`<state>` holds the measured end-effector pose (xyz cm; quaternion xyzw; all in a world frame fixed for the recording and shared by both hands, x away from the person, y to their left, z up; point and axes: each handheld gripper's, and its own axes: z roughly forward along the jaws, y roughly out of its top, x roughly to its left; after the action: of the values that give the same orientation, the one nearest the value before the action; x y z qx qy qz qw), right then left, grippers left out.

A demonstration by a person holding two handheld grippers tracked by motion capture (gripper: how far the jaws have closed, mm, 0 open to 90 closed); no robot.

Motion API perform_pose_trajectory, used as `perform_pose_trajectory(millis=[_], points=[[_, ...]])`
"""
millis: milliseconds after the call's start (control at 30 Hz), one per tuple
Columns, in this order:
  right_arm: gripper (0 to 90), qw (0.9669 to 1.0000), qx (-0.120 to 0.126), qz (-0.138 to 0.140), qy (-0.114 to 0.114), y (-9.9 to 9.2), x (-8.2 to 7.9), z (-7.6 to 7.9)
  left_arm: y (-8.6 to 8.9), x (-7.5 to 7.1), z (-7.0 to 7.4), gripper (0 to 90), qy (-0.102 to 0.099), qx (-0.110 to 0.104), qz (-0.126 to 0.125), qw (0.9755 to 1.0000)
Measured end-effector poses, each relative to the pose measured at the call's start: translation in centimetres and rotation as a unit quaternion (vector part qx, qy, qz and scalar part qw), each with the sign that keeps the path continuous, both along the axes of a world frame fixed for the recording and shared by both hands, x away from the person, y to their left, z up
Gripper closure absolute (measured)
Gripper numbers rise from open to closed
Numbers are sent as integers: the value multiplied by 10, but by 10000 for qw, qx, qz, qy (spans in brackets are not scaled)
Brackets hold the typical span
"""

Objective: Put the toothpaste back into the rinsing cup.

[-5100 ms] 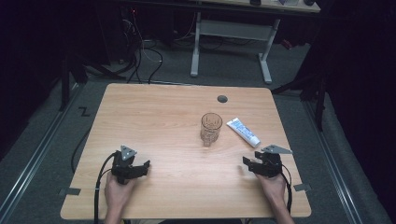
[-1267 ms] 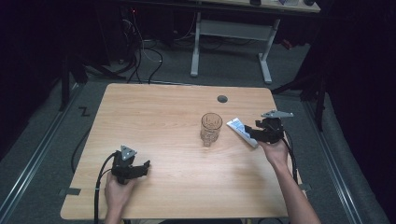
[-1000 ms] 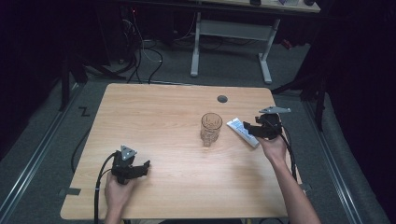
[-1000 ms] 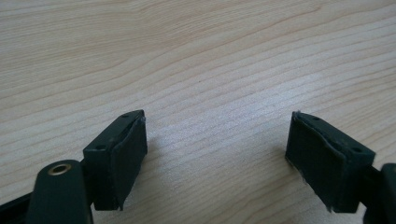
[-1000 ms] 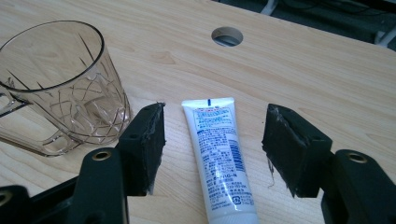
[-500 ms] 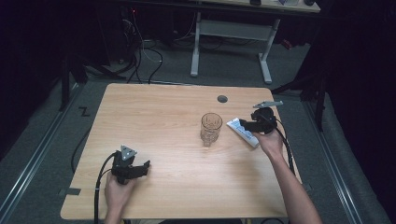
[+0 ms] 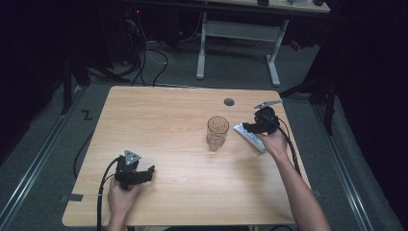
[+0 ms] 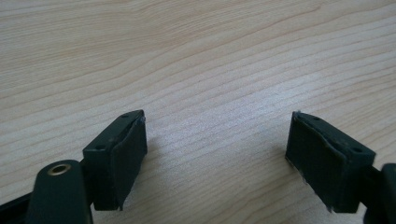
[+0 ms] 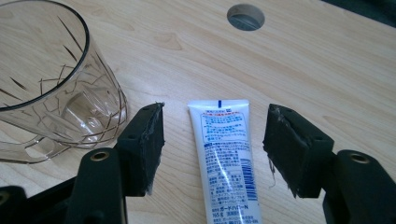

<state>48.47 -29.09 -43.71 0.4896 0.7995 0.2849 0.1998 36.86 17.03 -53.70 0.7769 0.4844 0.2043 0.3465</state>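
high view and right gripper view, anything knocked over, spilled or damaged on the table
Nothing stands out. The glass stands upright and empty, the tube lies flat and intact between the open jaws of the right hand-held gripper, and the table looks dry.

Light wood-grain rectangular table top, lit from above; round cable hole near its far edge, right of centre. Grey carpeted floor around it, a grey metal rail running along the left. Far side: white metal desk frame, tangle of black cables left of it. Room edges dark.
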Motion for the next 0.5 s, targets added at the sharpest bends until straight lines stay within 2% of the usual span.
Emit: perform_pose_trajectory(millis=[167,233,500], points=[[381,9999,-70,-22,150,1,4,-7,0,0,0,205,3,4,-4,10000],[374,9995,-133,-55,298,0,8,-14,0,0,0,205,3,5,-5,10000],[369,9980,-322,-92,527,1,16,-27,0,0,0,205,2,3,-4,10000]])
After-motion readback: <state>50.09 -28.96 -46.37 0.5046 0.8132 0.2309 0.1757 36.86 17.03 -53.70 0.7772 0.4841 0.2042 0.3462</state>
